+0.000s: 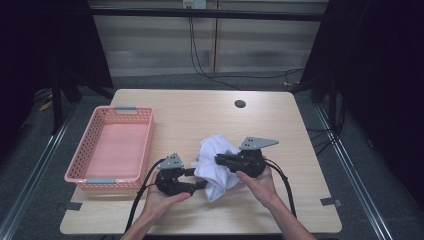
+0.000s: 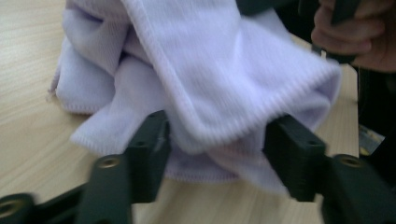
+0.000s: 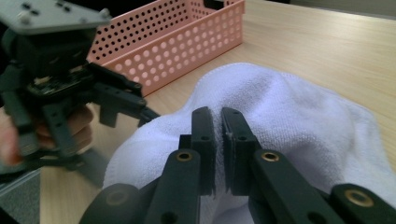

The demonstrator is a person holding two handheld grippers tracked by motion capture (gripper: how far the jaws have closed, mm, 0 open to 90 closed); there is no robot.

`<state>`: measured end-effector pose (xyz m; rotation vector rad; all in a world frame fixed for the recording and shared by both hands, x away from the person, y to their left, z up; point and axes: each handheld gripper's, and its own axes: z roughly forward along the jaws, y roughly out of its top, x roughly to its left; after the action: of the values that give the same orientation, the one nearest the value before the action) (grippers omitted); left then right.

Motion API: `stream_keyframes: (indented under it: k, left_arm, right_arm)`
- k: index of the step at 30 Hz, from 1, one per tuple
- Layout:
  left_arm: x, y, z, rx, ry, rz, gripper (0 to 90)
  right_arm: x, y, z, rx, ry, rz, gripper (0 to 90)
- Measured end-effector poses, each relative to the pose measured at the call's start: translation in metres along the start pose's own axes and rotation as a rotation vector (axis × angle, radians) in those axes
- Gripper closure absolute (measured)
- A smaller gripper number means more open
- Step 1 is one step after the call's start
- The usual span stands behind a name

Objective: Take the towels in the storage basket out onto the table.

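Between spread left gripper (image 2: 215,154) fingers: white towel (image 2: 210,79) edge, unpinched; right gripper (image 3: 218,140) fingers pinch towel fold.

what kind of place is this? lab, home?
Most likely a lab or recording rig, not a home: a bare wooden table with a cable hole, dark curtains at both sides, cables hanging down the back wall, tape marks at the table corners.

The towel (image 3: 289,116) is soft, nubby white terry cloth; the basket (image 1: 90,150) is perforated pink plastic; the table (image 1: 200,112) is smooth, matt pale wood.
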<state>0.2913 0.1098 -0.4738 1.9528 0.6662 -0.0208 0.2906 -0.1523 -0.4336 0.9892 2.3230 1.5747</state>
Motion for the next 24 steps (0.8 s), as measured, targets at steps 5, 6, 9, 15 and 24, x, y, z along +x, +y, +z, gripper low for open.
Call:
stream_keyframes:
  k: [5,6,9,15,24]
  left_arm:
    - [0.005,0.000,-0.003,-0.033,0.015,0.030,87.4]
    - [0.005,0.000,-0.004,-0.037,0.013,0.021,87.9]
    - [0.005,0.003,-0.010,-0.058,0.024,0.018,88.4]
    - [0.014,0.006,-0.035,-0.124,0.076,-0.022,88.5]
    - [0.017,0.028,-0.072,-0.215,0.146,0.005,88.6]
  right_arm:
    - [0.002,-0.002,-0.001,-0.006,0.015,0.003,82.7]
    - [0.001,-0.002,-0.003,-0.009,0.015,0.006,82.7]
    - [-0.002,0.000,-0.009,-0.027,0.005,0.011,83.2]
    - [-0.012,0.004,-0.033,-0.064,-0.085,0.007,87.3]
    - [-0.042,0.003,-0.083,-0.108,-0.241,0.032,87.9]
